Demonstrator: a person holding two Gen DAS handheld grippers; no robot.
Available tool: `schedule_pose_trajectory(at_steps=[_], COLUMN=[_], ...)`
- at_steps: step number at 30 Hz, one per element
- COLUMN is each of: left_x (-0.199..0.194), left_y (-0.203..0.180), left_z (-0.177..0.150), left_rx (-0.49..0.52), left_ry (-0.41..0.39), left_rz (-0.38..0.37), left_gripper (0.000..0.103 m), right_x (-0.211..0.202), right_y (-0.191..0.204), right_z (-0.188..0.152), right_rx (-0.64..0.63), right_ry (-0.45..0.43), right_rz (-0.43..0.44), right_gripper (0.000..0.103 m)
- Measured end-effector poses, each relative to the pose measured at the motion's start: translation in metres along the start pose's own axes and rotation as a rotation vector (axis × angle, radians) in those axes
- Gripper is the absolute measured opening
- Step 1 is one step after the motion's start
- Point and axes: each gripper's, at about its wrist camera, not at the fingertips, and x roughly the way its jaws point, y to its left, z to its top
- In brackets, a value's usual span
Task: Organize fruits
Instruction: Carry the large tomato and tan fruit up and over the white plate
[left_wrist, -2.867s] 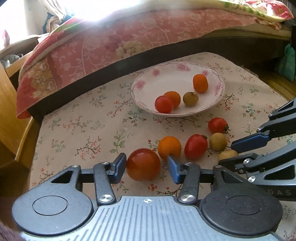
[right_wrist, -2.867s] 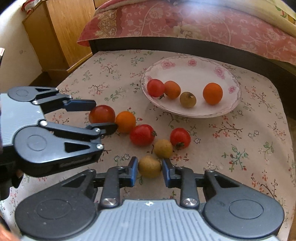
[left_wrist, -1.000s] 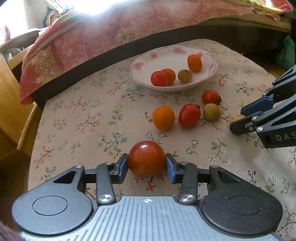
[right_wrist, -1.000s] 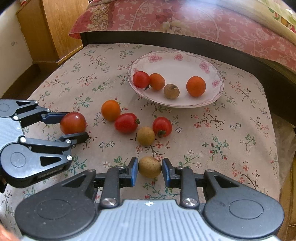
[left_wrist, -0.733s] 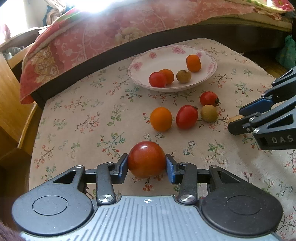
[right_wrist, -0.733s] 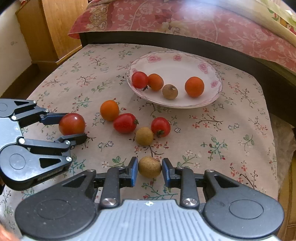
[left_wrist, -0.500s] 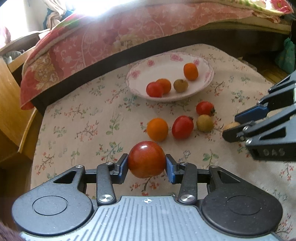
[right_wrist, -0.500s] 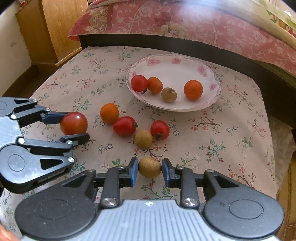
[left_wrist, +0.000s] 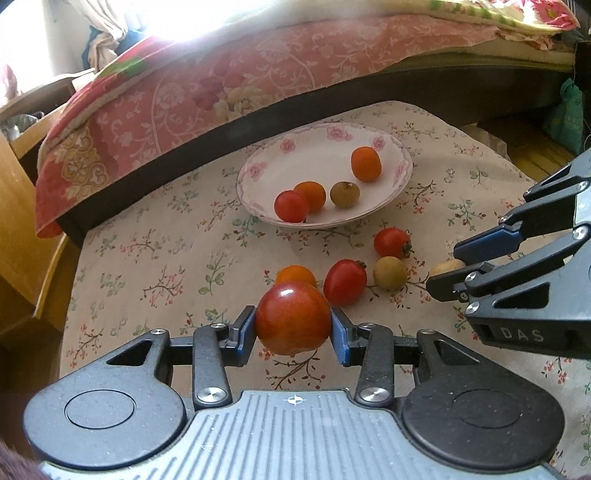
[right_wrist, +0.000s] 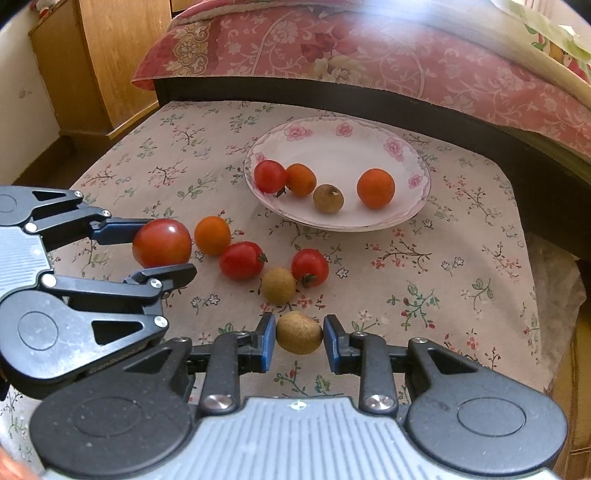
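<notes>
Red and glossy, a large tomato (left_wrist: 293, 317) sits clamped between the blue pads of the left gripper (left_wrist: 293, 330), held above the floral cloth of the bench (left_wrist: 155, 258). The right gripper (right_wrist: 300, 338) has its fingers closed on a small tan fruit (right_wrist: 299, 332), likewise gripped from both sides; in the left wrist view that fruit shows only as a pale edge (left_wrist: 445, 266) between the dark fingers at the right.

On the cloth, near the held tomato, lie an orange tomato (right_wrist: 212, 235), an oval red tomato (right_wrist: 242, 260), a round tan fruit (right_wrist: 279, 285) and a small red tomato with a green stalk (right_wrist: 309, 267). The tan fruit and the small red tomato touch or nearly touch; the others lie just beside one another in a loose row.

Beyond them stands a white plate with pink flowers on its rim (right_wrist: 406, 155). It holds a red tomato (right_wrist: 270, 176) touching an orange one (right_wrist: 301, 179), a brown-tan fruit (right_wrist: 328, 198) just beside these, and a larger orange tomato (right_wrist: 375, 188) a little apart to the right.

Behind the bench runs a bed with a dark frame and a pink floral quilt (right_wrist: 332, 48); a wooden cabinet (right_wrist: 110, 55) stands at the left
</notes>
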Motion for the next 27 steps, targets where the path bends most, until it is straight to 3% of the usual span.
schedule_pose_trajectory(at_steps=[27], left_x=[0.006], left_y=[-0.011], left_z=[0.032], left_rx=[0.019], left_ry=[-0.037], left_rz=[0.020], left_gripper=[0.050], right_x=[-0.006], right_y=[-0.021], right_z=[0.017], right_rx=[0.075], right_ry=[-0.044], right_rz=[-0.013], right_gripper=[0.031])
